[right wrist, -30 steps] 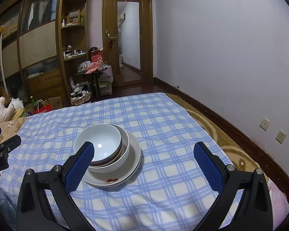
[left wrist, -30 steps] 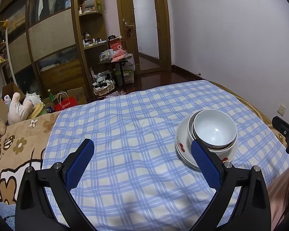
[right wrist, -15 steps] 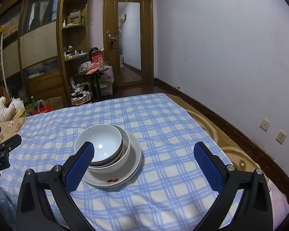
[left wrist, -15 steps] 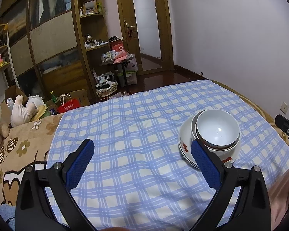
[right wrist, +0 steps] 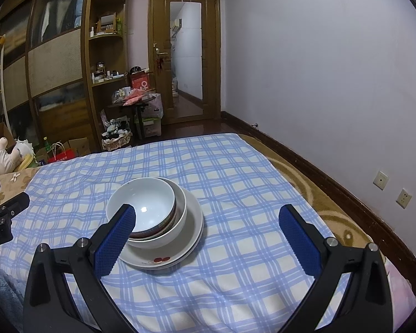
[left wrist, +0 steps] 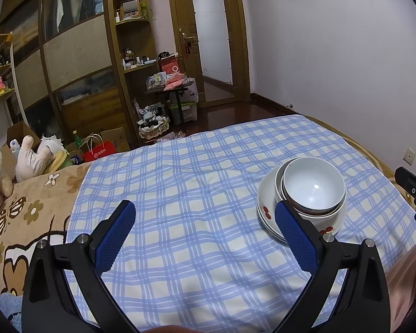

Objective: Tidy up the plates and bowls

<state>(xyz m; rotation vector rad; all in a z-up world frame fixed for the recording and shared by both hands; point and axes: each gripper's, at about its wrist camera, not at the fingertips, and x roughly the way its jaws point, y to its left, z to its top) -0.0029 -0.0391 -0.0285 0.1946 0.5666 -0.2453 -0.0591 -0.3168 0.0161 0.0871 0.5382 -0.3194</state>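
- We hold the left gripper (left wrist: 205,223) above the bed (left wrist: 180,194), its blue-padded fingers (left wrist: 115,238) spread wide apart with nothing between them.
- The right gripper (right wrist: 208,224) hangs the same way: fingers (right wrist: 298,242) far apart, nothing held.
- Here is the crockery: one stack on the blue-and-white checked sheet (right wrist: 235,172), towards the wall side of the bed.
- At the bottom sit the plates (right wrist: 190,230), white with a red cherry print; from the left wrist view we count at least two rims (left wrist: 263,211).
- On the plates rests a large white bowl (right wrist: 180,211), and nested inside it a white bowl with a dark band (right wrist: 141,199) round its outside; how many bowls lie between them we cannot tell.
- The top bowl sits off-centre, shifted to the side of the stack that faces the left gripper.
- From the left wrist camera, the stack (left wrist: 302,194) lies just beyond the right-hand finger tip; from the right wrist camera, the left-hand finger overlaps the bowl's near rim in the picture, though contact cannot be judged.
- Each gripper catches the edge of the other camera's view, one on either side of the stack.
- Beyond the bed: a wooden wardrobe (left wrist: 77,55), a door (right wrist: 185,61), and plush toys (left wrist: 30,158) by the far corner.
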